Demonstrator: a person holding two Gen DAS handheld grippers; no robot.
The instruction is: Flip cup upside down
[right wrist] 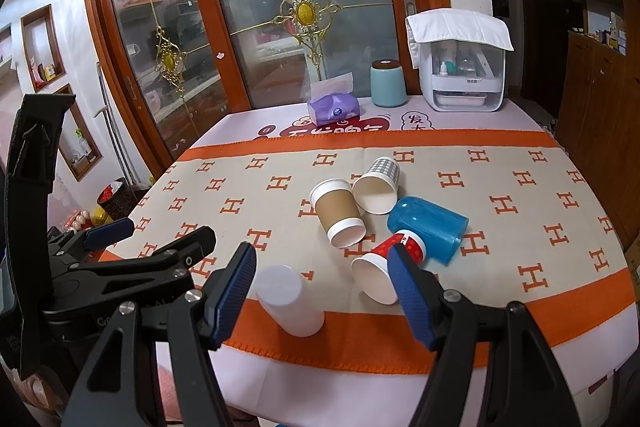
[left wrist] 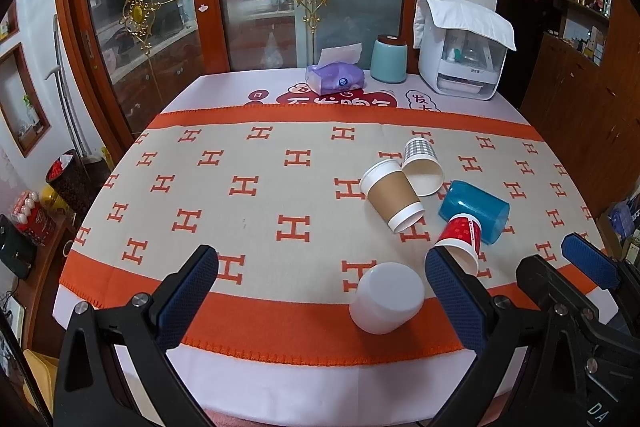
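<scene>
Both grippers hover over the near table edge with jaws spread wide and nothing between the pads: the left gripper frames the white cup, and the right gripper frames the white and red cups.

Beneath them the cloth carries a repeated orange "H" pattern inside an orange border; beyond it, red Chinese writing is printed on the table cover, partly hidden and not fully readable.

Ahead of the right gripper's outer pad lies the blue cup, on its side, long axis running left to right, closed rounded end toward the left.

Straight ahead of both jaws lies the brown cup, on its side, mouth toward the far left and base toward the grippers.

Behind it the checked cup lies tipped, mouth facing the cameras.

Between the left gripper's jaws sits the white cup, upside down, flat base up, axis vertical.

Touching the blue cup, the red cup lies on its side, mouth toward the right gripper's outer pad.
</scene>
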